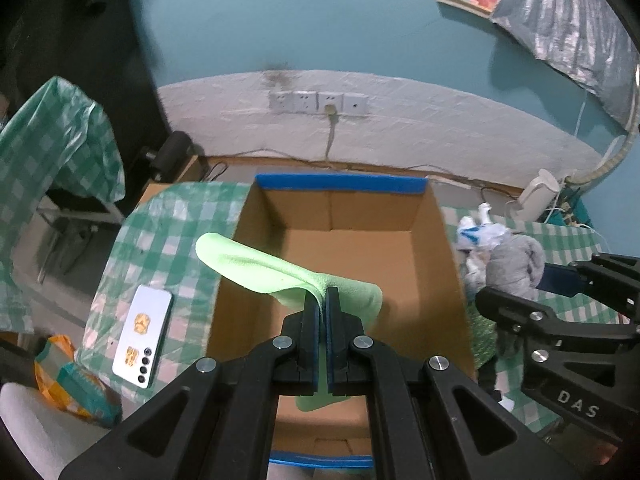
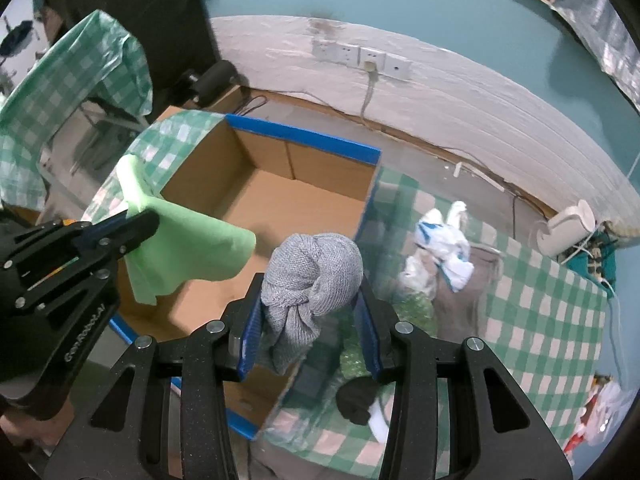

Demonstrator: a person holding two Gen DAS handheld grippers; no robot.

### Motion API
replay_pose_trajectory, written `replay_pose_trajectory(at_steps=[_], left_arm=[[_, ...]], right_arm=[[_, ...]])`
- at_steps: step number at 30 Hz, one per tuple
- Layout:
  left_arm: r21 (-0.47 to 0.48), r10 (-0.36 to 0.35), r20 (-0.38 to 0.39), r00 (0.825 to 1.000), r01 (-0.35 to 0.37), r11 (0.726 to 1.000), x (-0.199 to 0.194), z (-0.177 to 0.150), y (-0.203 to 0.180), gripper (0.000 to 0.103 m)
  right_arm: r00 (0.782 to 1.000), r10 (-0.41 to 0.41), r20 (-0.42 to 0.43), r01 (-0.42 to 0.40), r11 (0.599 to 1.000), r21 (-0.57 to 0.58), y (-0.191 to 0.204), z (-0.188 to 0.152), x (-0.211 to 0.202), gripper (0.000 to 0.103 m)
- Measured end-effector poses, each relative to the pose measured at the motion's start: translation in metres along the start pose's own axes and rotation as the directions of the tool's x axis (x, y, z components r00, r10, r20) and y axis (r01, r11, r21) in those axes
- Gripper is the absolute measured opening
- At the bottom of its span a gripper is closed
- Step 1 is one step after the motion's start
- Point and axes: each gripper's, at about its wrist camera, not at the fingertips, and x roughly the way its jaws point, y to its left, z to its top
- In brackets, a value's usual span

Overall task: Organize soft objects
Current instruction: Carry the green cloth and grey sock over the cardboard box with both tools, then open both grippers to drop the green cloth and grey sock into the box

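Observation:
My left gripper [image 1: 323, 294] is shut on a light green cloth [image 1: 256, 268] and holds it above the open cardboard box [image 1: 432, 216] with blue-taped edges. The cloth also shows in the right wrist view [image 2: 188, 248], hanging over the box [image 2: 304, 136]. My right gripper [image 2: 310, 300] is shut on a knotted grey knit cloth [image 2: 316, 276] and holds it over the box's right wall. In the left wrist view the right gripper [image 1: 520, 284] and the grey cloth [image 1: 512, 260] are at the right of the box.
The box stands on a green checked tablecloth [image 2: 540, 292]. A white phone [image 1: 144, 332] lies left of the box. A white-and-blue cloth [image 2: 444, 248], a green sparkly item [image 2: 416, 308] and a dark cloth [image 2: 356, 400] lie right of the box. A wall with sockets [image 1: 318, 102] is behind.

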Motion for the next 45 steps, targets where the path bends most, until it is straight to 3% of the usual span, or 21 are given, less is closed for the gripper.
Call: replay_pose_trajectory(at_steps=[13, 14, 18, 22, 28, 45], left_arm=[[-0.038, 0.047, -0.094, 0.994, -0.051, 0.998, 0.029, -0.013, 0.025, 0.004], [-0.039, 0.05, -0.104, 0.993, -0.054, 0.998, 0.031, -0.014, 0.025, 0.005], [-0.038, 0.078, -0.126, 0.989, -0.083, 0.996, 0.037, -0.016, 0.026, 0.016], [-0.048, 0.087, -0.132, 0.987, -0.094, 0.994, 0.038, -0.017, 0.029, 0.045], [-0.049, 0.096, -0.109, 0.989, -0.102, 0.994, 0.034, -0.016, 0.028, 0.053], [0.005, 0.074, -0.098, 0.992, -0.074, 0.997, 0.032, -0.011, -0.001, 0.06]], right_arm=[[0.997, 0.036, -0.07, -0.037, 0.999, -0.016, 0.019, 0.002, 0.034, 0.044], [0.997, 0.036, -0.072, -0.037, 0.999, -0.014, 0.019, 0.002, 0.036, 0.048], [0.997, 0.036, -0.074, -0.036, 0.999, -0.003, 0.018, 0.001, 0.038, 0.055], [0.997, 0.045, -0.063, -0.044, 0.999, 0.011, 0.015, 0.001, 0.035, 0.063], [0.998, 0.044, -0.052, -0.042, 0.998, 0.04, 0.006, 0.0, 0.03, 0.065], [0.999, -0.005, -0.043, 0.009, 0.995, 0.101, -0.034, -0.021, 0.013, 0.065]])
